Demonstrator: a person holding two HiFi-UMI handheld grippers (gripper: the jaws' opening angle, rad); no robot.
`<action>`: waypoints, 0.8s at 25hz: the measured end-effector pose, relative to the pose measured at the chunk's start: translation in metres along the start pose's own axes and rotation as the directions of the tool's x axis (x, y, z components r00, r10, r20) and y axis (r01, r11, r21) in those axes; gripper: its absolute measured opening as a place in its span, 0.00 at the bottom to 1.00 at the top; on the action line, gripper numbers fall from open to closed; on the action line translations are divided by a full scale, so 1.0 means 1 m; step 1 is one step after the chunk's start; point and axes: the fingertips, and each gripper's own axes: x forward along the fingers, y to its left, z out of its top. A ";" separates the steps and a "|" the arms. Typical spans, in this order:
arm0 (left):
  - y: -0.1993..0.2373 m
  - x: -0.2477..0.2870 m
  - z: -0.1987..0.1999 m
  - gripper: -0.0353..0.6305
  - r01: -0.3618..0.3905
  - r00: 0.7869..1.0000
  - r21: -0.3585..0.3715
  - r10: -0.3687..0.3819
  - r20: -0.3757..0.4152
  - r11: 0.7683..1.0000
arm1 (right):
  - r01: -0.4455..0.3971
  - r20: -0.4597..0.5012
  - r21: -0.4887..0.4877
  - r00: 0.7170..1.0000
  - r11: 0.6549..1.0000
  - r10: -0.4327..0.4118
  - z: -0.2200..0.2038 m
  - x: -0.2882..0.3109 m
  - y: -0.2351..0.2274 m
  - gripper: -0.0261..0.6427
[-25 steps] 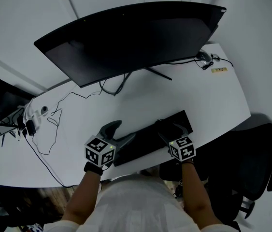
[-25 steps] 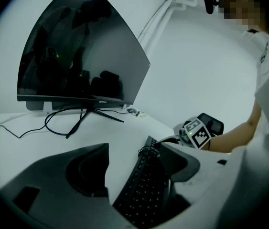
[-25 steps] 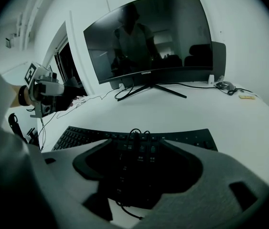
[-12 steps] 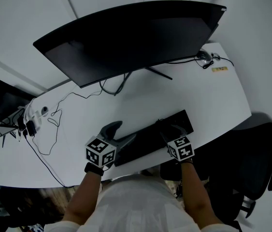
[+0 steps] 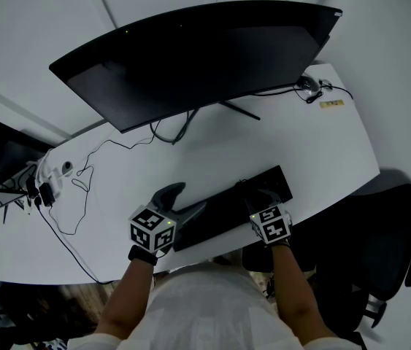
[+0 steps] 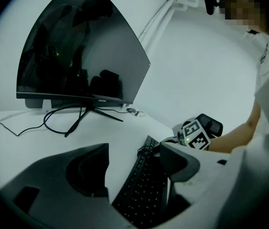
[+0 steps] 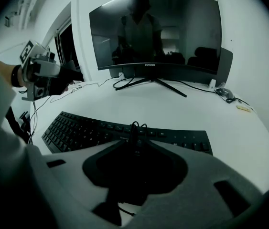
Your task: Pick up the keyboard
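A black keyboard [image 5: 220, 210] lies slantwise along the white desk's [image 5: 285, 137] near edge. My left gripper [image 5: 190, 195] is open, and in the left gripper view [image 6: 135, 149] the keyboard's left end [image 6: 141, 190] lies between its wide grey jaws without touching the pads. My right gripper [image 5: 252, 194] points steeply down at the keyboard's middle. In the right gripper view [image 7: 134, 140] its jaws are closing, the tips are almost together, and they pinch the keyboard's bundled black cable [image 7: 134, 128]. The key rows [image 7: 77, 128] stretch away behind them.
A large curved monitor [image 5: 198, 57] on a splayed stand takes up the back of the desk. Loose cables [image 5: 81, 188] and a power strip [image 5: 44, 184] lie at the left. A small dark device [image 5: 307, 84] sits at the far right. A black chair [image 5: 380, 246] stands past the desk's right edge.
The right gripper's marker cube has rolled slightly and shifted a little to the left. The left gripper and the keyboard have not moved.
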 end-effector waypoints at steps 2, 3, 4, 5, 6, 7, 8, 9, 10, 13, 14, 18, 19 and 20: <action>0.000 0.001 0.000 0.52 0.003 1.000 0.000 -0.003 -0.002 1.000 | 0.005 -0.001 0.004 1.000 1.000 -0.005 0.001 0.001 0.002 0.19; 0.000 0.001 -0.001 0.52 0.004 1.000 0.000 -0.004 -0.003 1.000 | 0.007 -0.002 0.002 1.000 1.000 -0.007 0.001 0.001 0.003 0.18; 0.000 0.001 -0.001 0.52 0.005 1.000 0.000 -0.005 -0.004 1.000 | 0.007 -0.003 -0.001 1.000 1.000 -0.007 0.001 0.001 0.004 0.17; 0.000 0.001 -0.001 0.52 0.005 1.000 -0.001 -0.005 -0.005 1.000 | 0.006 -0.005 -0.002 1.000 1.000 -0.006 0.001 0.002 0.005 0.15; 0.001 0.000 -0.001 0.52 0.005 1.000 -0.002 -0.005 -0.005 1.000 | 0.006 -0.007 -0.001 1.000 1.000 -0.006 0.001 0.002 0.006 0.13; 0.001 0.000 -0.002 0.52 0.006 1.000 -0.002 -0.006 -0.005 1.000 | 0.007 -0.008 0.001 1.000 1.000 -0.007 0.002 0.003 0.007 0.12; 0.001 0.000 -0.002 0.52 0.006 1.000 -0.002 -0.006 -0.006 1.000 | 0.009 -0.010 0.003 1.000 1.000 -0.009 0.002 0.003 0.007 0.11; 0.002 -0.001 -0.002 0.52 0.006 1.000 -0.002 -0.006 -0.006 1.000 | 0.012 -0.012 0.006 1.000 1.000 -0.012 0.001 0.003 0.006 0.11; 0.002 -0.001 -0.002 0.52 0.007 1.000 -0.002 -0.007 -0.007 1.000 | 0.016 -0.014 0.009 1.000 1.000 -0.015 0.000 0.004 0.005 0.11; 0.002 0.000 -0.002 0.52 0.007 1.000 -0.003 -0.007 -0.008 1.000 | 0.022 -0.018 0.025 1.000 0.999 -0.022 -0.003 0.005 0.001 0.10; 0.002 0.000 -0.002 0.52 0.008 1.000 -0.002 -0.008 -0.008 1.000 | 0.023 -0.019 0.030 1.000 0.999 -0.023 -0.003 0.005 0.001 0.09; 0.002 0.001 -0.003 0.52 0.013 1.000 0.000 -0.013 -0.015 1.000 | 0.025 -0.012 0.041 1.000 0.999 -0.024 -0.002 0.005 0.001 0.08; 0.002 0.002 -0.004 0.52 0.014 1.000 0.002 -0.014 -0.019 1.000 | 0.025 -0.013 0.041 1.000 0.999 -0.025 -0.002 0.005 0.001 0.08; 0.002 0.002 -0.004 0.52 0.016 1.000 0.004 -0.015 -0.022 1.000 | 0.026 -0.014 0.042 1.000 0.999 -0.025 -0.002 0.005 0.001 0.08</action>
